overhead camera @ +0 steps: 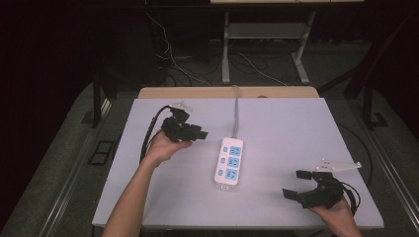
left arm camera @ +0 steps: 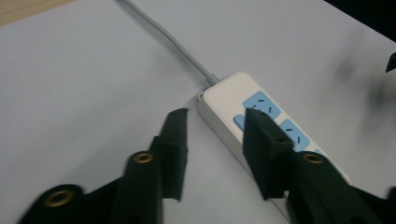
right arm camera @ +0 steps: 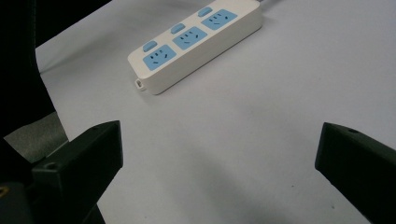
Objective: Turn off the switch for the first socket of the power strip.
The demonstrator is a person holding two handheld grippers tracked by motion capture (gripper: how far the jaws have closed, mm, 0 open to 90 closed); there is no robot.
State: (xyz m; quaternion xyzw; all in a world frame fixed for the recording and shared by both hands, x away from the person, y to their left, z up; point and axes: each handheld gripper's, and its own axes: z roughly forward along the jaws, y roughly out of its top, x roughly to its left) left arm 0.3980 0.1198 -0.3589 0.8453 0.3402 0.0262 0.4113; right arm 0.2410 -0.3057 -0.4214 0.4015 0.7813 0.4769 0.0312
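A white power strip [overhead camera: 229, 160] with three blue sockets lies flat in the middle of the white table top [overhead camera: 286, 128]. Its grey cable [overhead camera: 236, 116] runs off over the far edge. My left gripper [overhead camera: 198, 134] is held above the table left of the strip, pointing toward it. In the left gripper view it [left arm camera: 215, 116] is partly open with nothing between the jaws, and the cable end of the strip [left arm camera: 224, 98] lies just beyond them. My right gripper [overhead camera: 295, 183] rests near the front right corner, wide open and empty [right arm camera: 217, 140], facing the strip [right arm camera: 196, 39].
A wooden strip [overhead camera: 227, 92] borders the table's far edge. Beyond it stand the legs of another table [overhead camera: 226, 54], with loose cables [overhead camera: 178, 69] on the dark floor. The table's front edge lies close under my right hand [overhead camera: 341, 217].
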